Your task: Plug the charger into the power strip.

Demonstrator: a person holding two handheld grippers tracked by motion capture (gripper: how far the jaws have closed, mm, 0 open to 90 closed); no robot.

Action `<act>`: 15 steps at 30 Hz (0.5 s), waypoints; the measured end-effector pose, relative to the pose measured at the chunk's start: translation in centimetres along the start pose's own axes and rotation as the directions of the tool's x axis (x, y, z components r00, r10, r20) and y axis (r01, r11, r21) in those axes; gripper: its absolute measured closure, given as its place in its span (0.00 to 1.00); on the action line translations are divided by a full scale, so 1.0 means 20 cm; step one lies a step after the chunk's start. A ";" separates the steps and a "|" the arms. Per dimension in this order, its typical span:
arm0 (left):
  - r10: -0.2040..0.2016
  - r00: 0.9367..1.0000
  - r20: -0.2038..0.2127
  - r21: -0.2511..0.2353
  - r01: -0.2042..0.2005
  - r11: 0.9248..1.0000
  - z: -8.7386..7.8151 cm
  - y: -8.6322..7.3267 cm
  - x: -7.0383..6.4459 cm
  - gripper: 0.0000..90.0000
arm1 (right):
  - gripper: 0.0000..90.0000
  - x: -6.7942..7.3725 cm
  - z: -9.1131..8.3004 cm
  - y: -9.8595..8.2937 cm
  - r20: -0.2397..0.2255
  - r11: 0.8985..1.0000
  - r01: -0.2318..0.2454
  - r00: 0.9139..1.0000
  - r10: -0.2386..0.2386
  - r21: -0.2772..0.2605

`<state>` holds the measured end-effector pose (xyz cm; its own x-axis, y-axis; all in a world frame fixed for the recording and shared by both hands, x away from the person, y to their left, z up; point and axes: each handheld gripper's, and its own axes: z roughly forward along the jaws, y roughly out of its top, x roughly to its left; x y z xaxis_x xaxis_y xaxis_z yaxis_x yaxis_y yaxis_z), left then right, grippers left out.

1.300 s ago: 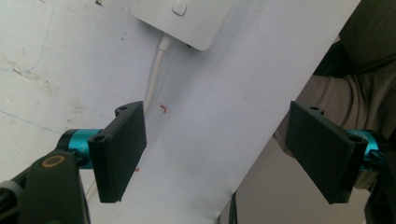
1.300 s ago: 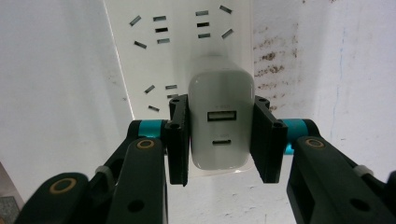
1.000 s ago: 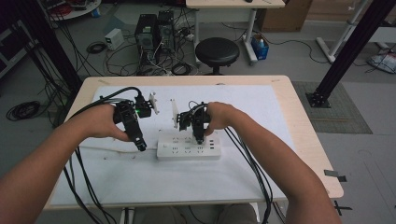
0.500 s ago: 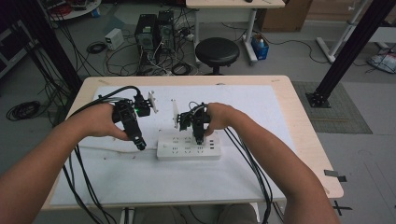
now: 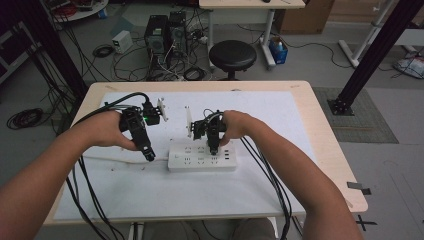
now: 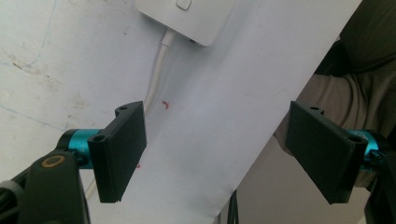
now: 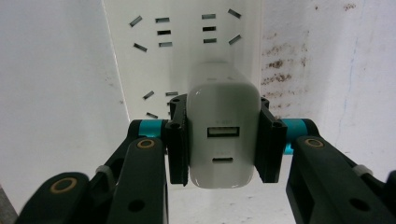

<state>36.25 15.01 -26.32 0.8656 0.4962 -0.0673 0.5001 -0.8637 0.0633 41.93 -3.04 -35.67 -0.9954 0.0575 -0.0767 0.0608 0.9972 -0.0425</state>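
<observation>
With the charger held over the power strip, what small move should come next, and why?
Probably press the white charger straight down into the power strip. The right tool clamps it right above the sockets, while the left tool stands open beside the strip's cord end.

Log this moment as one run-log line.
right tool: shut on charger, over power strip | left tool: open, beside strip's cord end | plugged in: cannot tell

Grey floor, black stool (image 5: 232, 54), prob. PC towers (image 5: 167, 30)
</observation>
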 end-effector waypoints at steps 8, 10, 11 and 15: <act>0.003 1.000 -0.001 -0.002 -0.003 1.000 0.00 0.01 0.01 0.22 | 0.70 0.00 0.01 -0.01 0.010 0.999 0.032 0.999 -0.032 -0.013; -0.003 1.000 -0.004 0.005 0.003 1.000 0.00 0.01 0.02 0.22 | 0.70 0.00 0.01 -0.01 0.009 0.999 0.040 0.999 -0.040 -0.007; -0.004 1.000 -0.006 0.008 0.004 1.000 0.00 0.01 0.02 0.22 | 0.70 -0.01 0.01 -0.01 -0.003 0.999 0.034 0.999 -0.034 -0.014; -0.006 1.000 -0.002 0.019 0.006 1.000 0.02 0.01 0.02 0.22 | 0.70 -0.01 0.02 -0.01 -0.013 0.999 0.036 0.999 -0.036 -0.017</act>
<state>36.74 15.10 -26.65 0.8626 0.5016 -0.0657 0.5047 -0.8622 0.0441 42.22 -3.33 -36.08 -0.9978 0.0222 -0.0624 0.0241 0.9993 -0.0285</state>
